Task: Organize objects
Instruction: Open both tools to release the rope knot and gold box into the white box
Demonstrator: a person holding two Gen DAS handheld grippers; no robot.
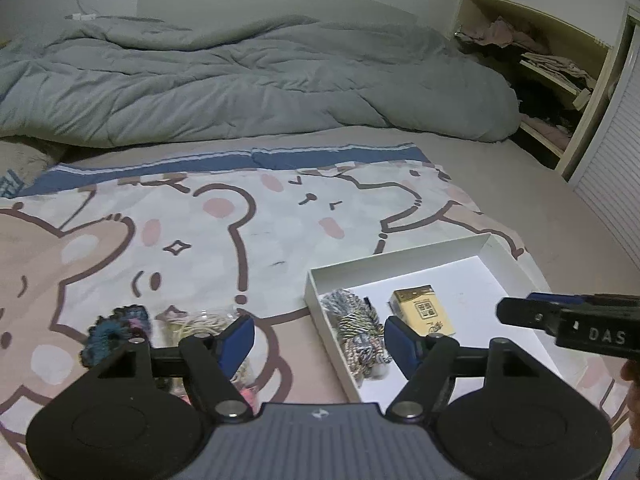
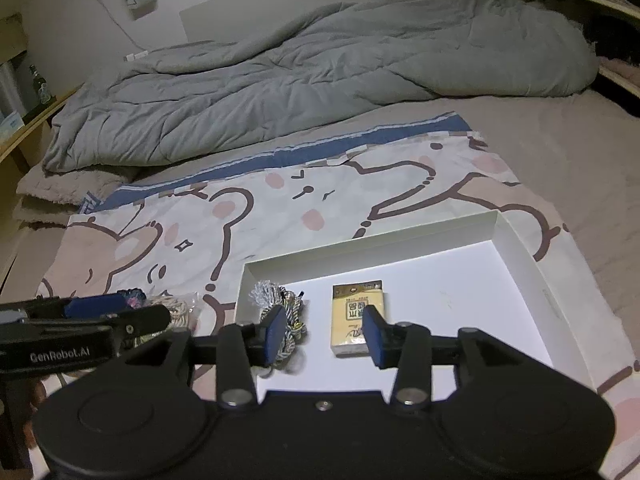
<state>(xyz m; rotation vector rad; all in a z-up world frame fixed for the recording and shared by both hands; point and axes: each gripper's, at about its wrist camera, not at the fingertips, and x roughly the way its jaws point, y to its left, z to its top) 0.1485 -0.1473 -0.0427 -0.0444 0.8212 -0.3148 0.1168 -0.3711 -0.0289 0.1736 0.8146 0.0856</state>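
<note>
A shallow white box (image 1: 400, 252) (image 2: 372, 240) lies on a cartoon-print blanket (image 1: 200, 232) on a bed. Inside it are a bundle of braided cords (image 1: 356, 328) (image 2: 296, 314) and a small yellow pack (image 1: 420, 306) (image 2: 356, 304). Left of the box lie a dark crochet piece (image 1: 116, 328) and a clear bag of cream cord (image 1: 200, 322) (image 2: 178, 308). My left gripper (image 1: 320, 340) hovers open over the box's left wall, holding nothing. My right gripper (image 2: 325, 330) hovers open above the pack and the cords, with nothing gripped.
A rumpled grey duvet (image 1: 240, 80) fills the far half of the bed. An open shelf with clothes (image 1: 540, 60) and a louvred door (image 1: 616, 184) stand at the right. A low shelf with a bottle (image 2: 38, 84) is at the left.
</note>
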